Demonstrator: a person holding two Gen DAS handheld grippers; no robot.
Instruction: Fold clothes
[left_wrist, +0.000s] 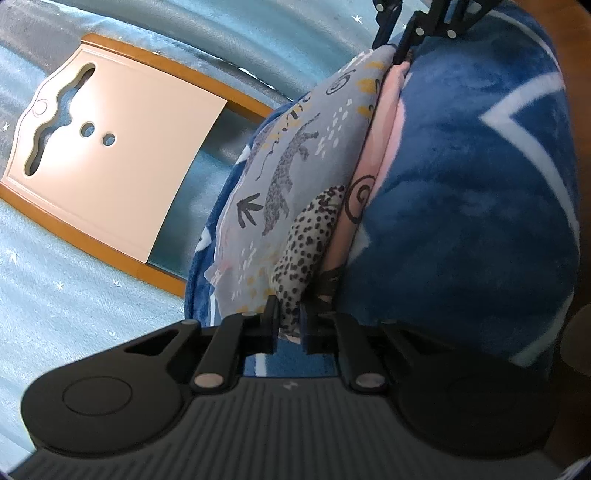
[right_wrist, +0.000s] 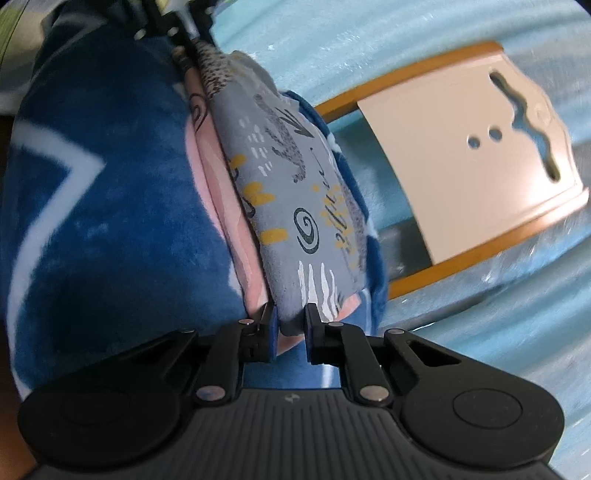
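Left claw (left_wrist: 290, 325) and right claw (right_wrist: 291, 332) clamped (nearly closed).

garment (left_wrist: 295, 177) btwn blanket folds (left_wrist: 461, 206) | board (left_wrist: 122, 158) beside, on bedspread (left_wrist: 74, 295)

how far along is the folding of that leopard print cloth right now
Done: the grey leopard-print garment looks doubled over, pink lining sandwiched against the blue fleece blanket.
In hand: the left gripper and right gripper each pinch one end of the folded edge.
Left: probably laying it flat on the light blue bedding and further folds. The cream folding board lies unused.
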